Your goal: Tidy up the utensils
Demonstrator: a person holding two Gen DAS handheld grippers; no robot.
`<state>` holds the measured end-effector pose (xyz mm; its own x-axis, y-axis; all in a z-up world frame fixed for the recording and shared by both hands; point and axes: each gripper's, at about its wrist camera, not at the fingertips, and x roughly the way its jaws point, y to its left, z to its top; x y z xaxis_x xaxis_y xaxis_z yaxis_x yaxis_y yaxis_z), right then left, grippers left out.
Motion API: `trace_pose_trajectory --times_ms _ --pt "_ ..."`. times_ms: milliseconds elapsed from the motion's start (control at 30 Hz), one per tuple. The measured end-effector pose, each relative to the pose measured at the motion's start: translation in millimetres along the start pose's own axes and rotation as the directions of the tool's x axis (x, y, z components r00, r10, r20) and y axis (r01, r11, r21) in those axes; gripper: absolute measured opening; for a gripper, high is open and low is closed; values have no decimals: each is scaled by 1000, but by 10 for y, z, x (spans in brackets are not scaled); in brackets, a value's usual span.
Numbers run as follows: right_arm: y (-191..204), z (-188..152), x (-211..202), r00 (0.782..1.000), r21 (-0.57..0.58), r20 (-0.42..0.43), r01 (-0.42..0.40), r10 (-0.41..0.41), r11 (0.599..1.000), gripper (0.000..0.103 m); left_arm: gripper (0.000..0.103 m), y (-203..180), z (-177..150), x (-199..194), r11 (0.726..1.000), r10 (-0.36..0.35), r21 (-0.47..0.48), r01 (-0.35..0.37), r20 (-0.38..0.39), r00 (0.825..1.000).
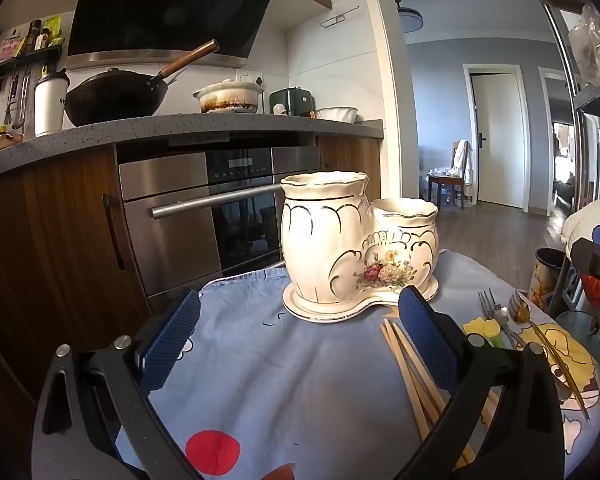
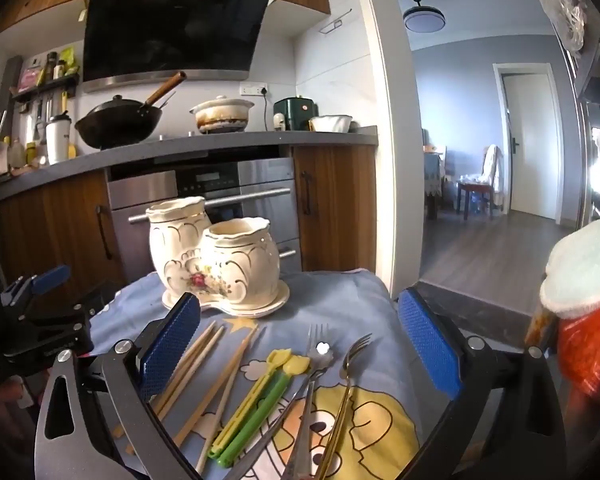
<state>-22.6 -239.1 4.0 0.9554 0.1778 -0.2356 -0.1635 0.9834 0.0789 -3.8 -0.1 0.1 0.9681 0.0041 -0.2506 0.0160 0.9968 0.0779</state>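
Nothing has gone into the ceramic utensil holder [image 2: 216,256] yet, as far as its two mouths show, so the work appears to be at its opening step: choosing a first piece to lift. The holder, a cream twin-pot piece on its own saucer base, stands at the far side of the cloth-covered counter [image 1: 260,360], and every utensil lies flat on the cloth on the near side of it.

The left claw [image 1: 296,344] is spread wide and holds nothing; it hangs above bare cloth on the near side of the holder, with the chopsticks [image 1: 412,380] passing under its right finger. The right claw [image 2: 298,350] is likewise wide apart and empty, poised over the spread of cutlery in front of the holder.

Counted from the right wrist view, in front of the holder:
- chopsticks [image 2: 204,376]: about four pale sticks, fanned and partly hidden by the claw finger, so the count is not certain
- two plastic picks, one yellow [image 2: 256,392] and one green [image 2: 268,404], lying side by side and touching
- one steel fork [image 2: 310,392]
- one steel spoon [image 2: 320,354], its handle crossing the fork's
- one gold-handled fork [image 2: 346,392], farthest to the right

The next move likely calls for lowering one claw over a single piece. The crossed steel handles look awkward to separate, so the gold-handled fork or an outer chopstick seems the easier first pick. Thin pieces lying flat on soft cloth may need the fingertips pressed into the fabric to get beneath them.
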Motion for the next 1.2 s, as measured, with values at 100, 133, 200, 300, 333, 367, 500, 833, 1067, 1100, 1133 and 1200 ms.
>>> trace_pose_trajectory --times_ms 100,133,200,300,333,367,500,833,1067,1100,1133,1200 --pt "-9 -4 1 1000 3 -6 0 0 1000 98 98 0 -1 -16 1000 -1 0 1 -2 1000" --pt "-16 -3 -1 1000 8 -7 -4 4 1000 98 98 -1 -3 -21 1000 -1 0 1 -3 1000" --pt "-21 7 -1 1000 8 -9 0 0 1000 98 98 -5 -11 -1 1000 -1 1 1 -3 1000" --pt "-23 3 2 1000 11 -9 -3 3 1000 98 98 -5 -13 7 1000 -1 0 1 -3 1000" --pt "-25 5 2 1000 10 -12 0 0 1000 98 98 -3 -10 14 1000 0 0 0 -4 1000" --pt "-31 10 -2 1000 13 -14 -3 3 1000 98 98 -4 -13 11 1000 0 0 0 -4 1000" --pt "-27 11 11 1000 13 -14 -1 1 1000 98 98 -18 -23 -3 1000 -1 3 1 -4 1000" --pt "-21 15 17 1000 13 -18 3 -3 1000 98 98 -18 -27 35 1000 -3 1 3 -7 1000" --pt "-22 18 14 1000 15 -18 3 -3 1000 98 98 -29 -39 36 1000 -4 3 4 -6 1000" --pt "-22 21 16 1000 13 -18 6 -6 1000 98 98 -32 -43 37 1000 -4 3 4 -6 1000" --pt "-24 24 19 1000 14 -21 6 -5 1000 98 98 -34 -47 38 1000 -4 2 4 -6 1000" --pt "-28 17 13 1000 16 -20 1 -1 1000 98 98 -42 -55 41 1000 -4 3 4 -7 1000"
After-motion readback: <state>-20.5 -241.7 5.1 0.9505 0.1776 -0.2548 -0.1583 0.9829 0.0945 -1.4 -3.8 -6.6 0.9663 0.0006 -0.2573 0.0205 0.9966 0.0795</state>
